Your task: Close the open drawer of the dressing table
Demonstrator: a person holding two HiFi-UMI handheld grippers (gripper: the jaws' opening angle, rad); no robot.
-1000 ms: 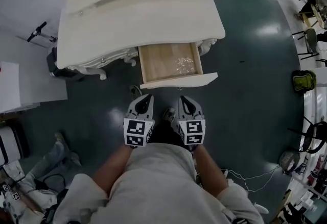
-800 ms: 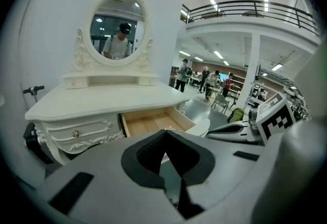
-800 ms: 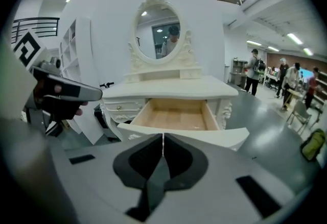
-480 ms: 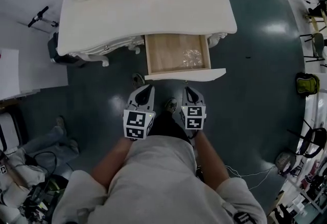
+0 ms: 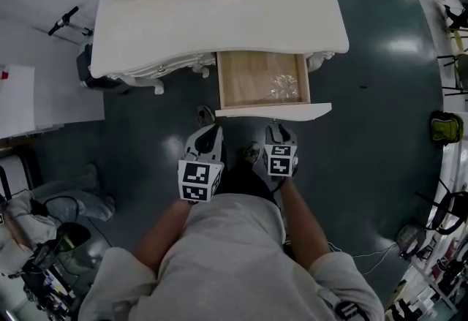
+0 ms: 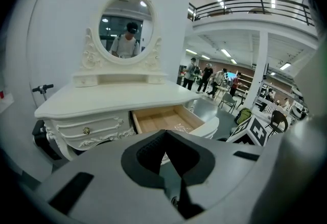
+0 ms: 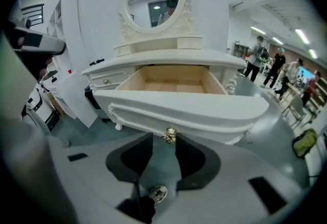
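Observation:
The white dressing table [image 5: 219,20] has its right-hand drawer [image 5: 274,112] pulled out, and the wooden bottom shows with a bit of clear plastic [image 5: 284,85] lying in it. My right gripper [image 5: 278,128] is just below the drawer front. In the right gripper view its jaws [image 7: 163,139] are opening, and the brass knob [image 7: 169,135] stands at their tips with no pad pressing on it. My left gripper [image 5: 207,131] hangs beside it, left of the drawer. Its dark pads [image 6: 153,154] meet with nothing between them, and the drawer [image 6: 163,118] lies ahead of it.
An oval mirror [image 6: 125,31] tops the table, and a closed drawer with a brass knob [image 6: 86,130] sits on its left. A white board [image 5: 29,96] leans at the left. Cables and clutter [image 5: 44,261] lie at the lower left, a green bag [image 5: 447,127] at the right. People walk far behind [image 6: 207,75].
My right gripper has dropped and come up to the drawer front. The left gripper has shifted only a little. The table now sits nearer in the head view.

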